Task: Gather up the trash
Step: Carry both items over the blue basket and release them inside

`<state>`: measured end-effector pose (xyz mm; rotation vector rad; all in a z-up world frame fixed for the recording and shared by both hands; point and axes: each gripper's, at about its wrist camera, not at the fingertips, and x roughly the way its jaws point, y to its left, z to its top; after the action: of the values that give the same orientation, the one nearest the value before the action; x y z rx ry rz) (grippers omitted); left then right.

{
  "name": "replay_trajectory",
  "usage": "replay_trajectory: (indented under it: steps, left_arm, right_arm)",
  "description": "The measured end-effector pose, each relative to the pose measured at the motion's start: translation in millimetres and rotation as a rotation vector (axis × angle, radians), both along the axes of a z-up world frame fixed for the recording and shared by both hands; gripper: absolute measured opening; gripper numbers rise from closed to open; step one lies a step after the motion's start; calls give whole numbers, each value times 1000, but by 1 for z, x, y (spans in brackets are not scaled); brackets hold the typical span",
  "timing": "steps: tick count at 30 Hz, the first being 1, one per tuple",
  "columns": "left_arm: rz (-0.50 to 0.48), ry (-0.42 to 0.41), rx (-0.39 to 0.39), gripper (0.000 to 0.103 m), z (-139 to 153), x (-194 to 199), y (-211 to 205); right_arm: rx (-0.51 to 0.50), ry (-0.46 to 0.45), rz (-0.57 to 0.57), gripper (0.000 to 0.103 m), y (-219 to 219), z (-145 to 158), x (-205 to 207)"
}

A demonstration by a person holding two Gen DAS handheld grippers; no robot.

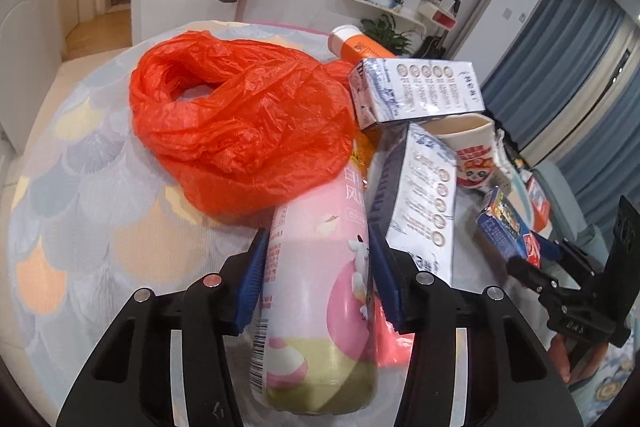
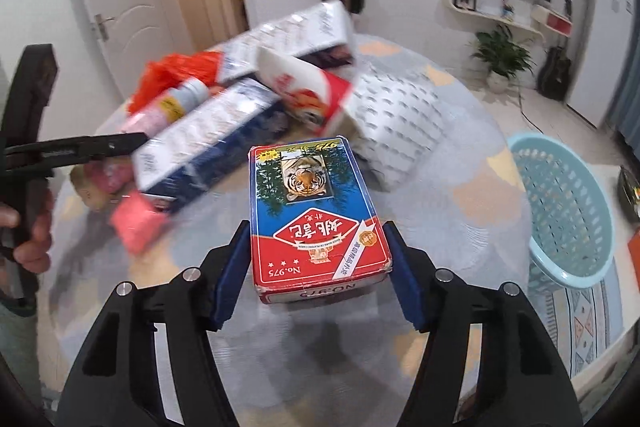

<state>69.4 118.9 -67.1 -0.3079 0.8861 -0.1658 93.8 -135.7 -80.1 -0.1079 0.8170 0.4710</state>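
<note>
Left tool (image 1: 318,255): partly closed, both blue pads (image 1: 252,283) flat against the sides of the pink yogurt-drink bottle (image 1: 316,287). Clenched on the bottle. The bottle lies lengthwise between the fingers, base toward the camera, neck running under the edge of the orange plastic bag (image 1: 240,115).

Right tool (image 2: 318,255): about half open, straddling the playing-card box (image 2: 316,219), red and blue with a tiger picture, marked No.975. Left pad (image 2: 232,275) sits against the box edge, right pad touches or is just beside the other edge. Reads as a grasp on the box. The box shows a shadow below it, so it looks lifted off the tabletop (image 2: 460,187), but I cannot tell for sure.

Relative to the card box, in the right wrist view:
- Long blue-and-white carton (image 2: 208,147), just beyond it to the left.
- Second, similar carton (image 2: 292,31), farther back, blurred.
- Paper cup with red print (image 2: 308,91), on its side, just behind it.
- White patterned pack (image 2: 396,119), behind and to the right.
- Orange plastic bag, far left behind the cartons.
- Light blue plastic basket (image 2: 568,211), to the right, off the tabletop on the floor, with nothing visible inside.

Left wrist view also shows an orange bottle with a white cap (image 1: 356,45) behind the bag.

A person's hand (image 2: 32,239) holds the left tool's handle at the left edge.
</note>
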Motion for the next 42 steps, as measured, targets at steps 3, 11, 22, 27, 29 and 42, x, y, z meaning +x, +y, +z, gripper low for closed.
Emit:
replay_trajectory:
  steps: [3, 11, 22, 27, 29, 42]
  left_arm:
    - [3, -29, -30, 47, 8, -9, 2]
    - [-21, -115, -79, 47, 38, -25, -8]
    - [-141, -246, -131, 47, 80, -20, -54]
    - [-214, -278, -141, 47, 93, -2, -92]
    - [-243, -280, -141, 47, 96, 9, -110]
    - [-412, -225, -147, 47, 92, 90, -236]
  right_arm:
    - [28, -22, 33, 60, 7, 14, -9]
    - [81, -101, 28, 60, 6, 48, -23]
    - [103, -205, -136, 60, -52, 81, -12]
    - [99, -221, -253, 60, -90, 86, 2]
    - [107, -220, -305, 60, -109, 86, 9]
    - [130, -102, -607, 60, -218, 51, 73]
